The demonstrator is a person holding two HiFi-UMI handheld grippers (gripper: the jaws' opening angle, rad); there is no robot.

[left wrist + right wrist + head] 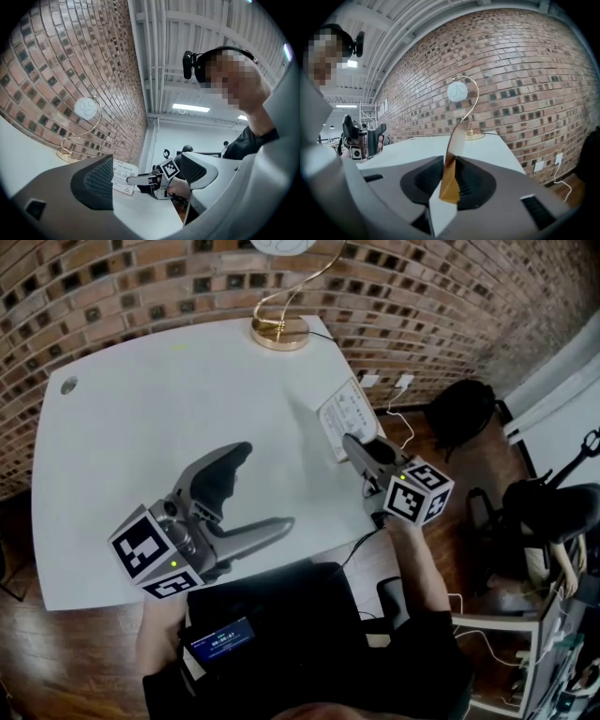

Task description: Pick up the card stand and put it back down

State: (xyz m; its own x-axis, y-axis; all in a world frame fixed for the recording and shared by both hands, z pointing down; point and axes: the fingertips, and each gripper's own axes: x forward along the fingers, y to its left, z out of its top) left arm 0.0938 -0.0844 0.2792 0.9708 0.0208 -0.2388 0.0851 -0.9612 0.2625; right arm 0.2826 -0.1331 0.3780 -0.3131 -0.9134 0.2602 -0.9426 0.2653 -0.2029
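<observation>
Right gripper (452, 180): jaws pinched on the card stand (451, 161), which shows edge-on between the pads | left gripper (267, 486): jaws spread wide, nothing between them, over the 6 o'clock side of the white table (122, 427) | card stand: at the table's 3 o'clock edge | gold-based lamp (279, 331): 1 o'clock, beside the brick wall (112, 287)

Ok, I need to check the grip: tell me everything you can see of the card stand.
The thin white printed card stand stands tilted at the right edge of the white table. Its face carries small print; edge-on it looks amber. The right tool is shut on its edge.
</observation>
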